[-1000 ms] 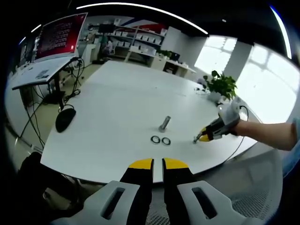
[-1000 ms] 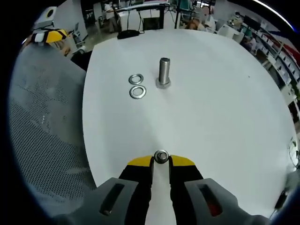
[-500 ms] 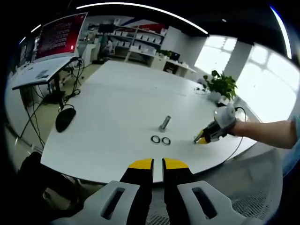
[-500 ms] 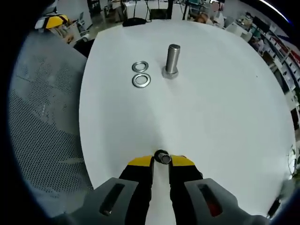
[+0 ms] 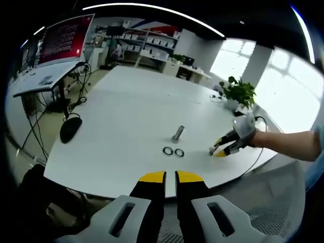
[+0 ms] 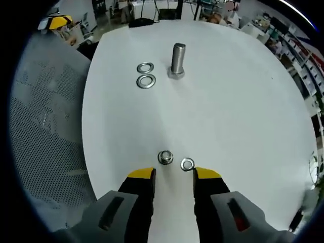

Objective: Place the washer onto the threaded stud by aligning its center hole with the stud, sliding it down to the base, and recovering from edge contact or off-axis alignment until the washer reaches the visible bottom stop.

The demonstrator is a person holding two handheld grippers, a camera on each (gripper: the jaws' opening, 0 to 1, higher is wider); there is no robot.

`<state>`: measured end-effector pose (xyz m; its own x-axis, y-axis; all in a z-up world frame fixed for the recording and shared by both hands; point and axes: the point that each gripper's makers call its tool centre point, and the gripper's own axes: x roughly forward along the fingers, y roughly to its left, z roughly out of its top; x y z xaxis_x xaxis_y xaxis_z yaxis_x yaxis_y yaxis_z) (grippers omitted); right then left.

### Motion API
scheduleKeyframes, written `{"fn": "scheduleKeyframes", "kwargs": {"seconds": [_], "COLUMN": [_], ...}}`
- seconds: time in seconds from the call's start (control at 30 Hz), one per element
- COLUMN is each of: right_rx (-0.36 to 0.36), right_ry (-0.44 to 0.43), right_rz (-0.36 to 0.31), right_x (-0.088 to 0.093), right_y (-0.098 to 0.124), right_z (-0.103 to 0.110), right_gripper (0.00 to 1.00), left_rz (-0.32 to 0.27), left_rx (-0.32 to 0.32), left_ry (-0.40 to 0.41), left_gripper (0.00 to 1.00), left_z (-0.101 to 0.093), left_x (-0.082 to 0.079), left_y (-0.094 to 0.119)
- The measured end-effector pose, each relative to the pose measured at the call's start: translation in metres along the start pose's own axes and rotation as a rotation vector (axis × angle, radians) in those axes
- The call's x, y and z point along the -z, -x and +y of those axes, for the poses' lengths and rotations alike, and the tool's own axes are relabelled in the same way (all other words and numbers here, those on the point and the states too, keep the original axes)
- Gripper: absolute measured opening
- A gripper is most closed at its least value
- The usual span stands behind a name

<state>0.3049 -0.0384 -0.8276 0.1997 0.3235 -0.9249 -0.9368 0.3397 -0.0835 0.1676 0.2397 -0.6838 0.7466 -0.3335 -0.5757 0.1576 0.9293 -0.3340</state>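
The right claw point(image 6: 173, 173) stood wide and empty; two washers point(image 6: 165, 157) lay on the counter point(image 6: 228, 101) just beyond its tips, the upright stud point(image 6: 177, 59) far off at twelve o'clock.

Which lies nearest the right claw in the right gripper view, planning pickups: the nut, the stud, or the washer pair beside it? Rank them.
1. Nut, just ahead of the right claw.
2. Washer pair, far, left of the stud.
3. Stud, slightly farther, upright.
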Motion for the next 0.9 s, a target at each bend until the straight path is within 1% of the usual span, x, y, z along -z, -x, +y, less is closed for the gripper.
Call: {"fn": "scheduleKeyframes", "kwargs": {"seconds": [0.13, 0.33, 0.57, 0.7, 0.77, 0.87, 0.9], "right_rx": [0.008, 0.011, 0.009, -0.016, -0.026, -0.049, -0.047], "right_ry": [-0.019, -0.029, -0.023, -0.02, -0.021, -0.048, -0.051], "right_rz": [-0.006, -0.009, -0.006, -0.01, 0.002, 0.01, 0.018], "right_x": [0.004, 0.006, 0.003, 0.0, 0.001, 0.001, 0.002], "right_y": [0.003, 0.005, 0.005, 0.0, -0.003, -0.007, -0.008], "right_z": [-0.006, -0.012, -0.013, -0.012, -0.013, -0.013, -0.014], "right_gripper": [0.29, 0.25, 0.24, 0.21, 0.21, 0.21, 0.21], "left_rz": [0.0, 0.0, 0.004, 0.008, 0.009, 0.012, 0.013], "left_rx": [0.0, -0.001, -0.003, -0.004, -0.005, -0.006, -0.006], "left_ry": [-0.001, 0.001, 0.002, 0.001, 0.002, 0.003, 0.003], "left_gripper": [0.05, 0.05, 0.05, 0.05, 0.05, 0.05, 0.05], "left_z": [0.0, 0.0, 0.001, 0.001, 0.001, 0.001, 0.001], "left_x": [0.0, 0.0, 0.001, 0.001, 0.001, 0.002, 0.002], "left_y": [0.0, 0.0, 0.0, 0.0, 0.0, 0.0, 0.0]}}
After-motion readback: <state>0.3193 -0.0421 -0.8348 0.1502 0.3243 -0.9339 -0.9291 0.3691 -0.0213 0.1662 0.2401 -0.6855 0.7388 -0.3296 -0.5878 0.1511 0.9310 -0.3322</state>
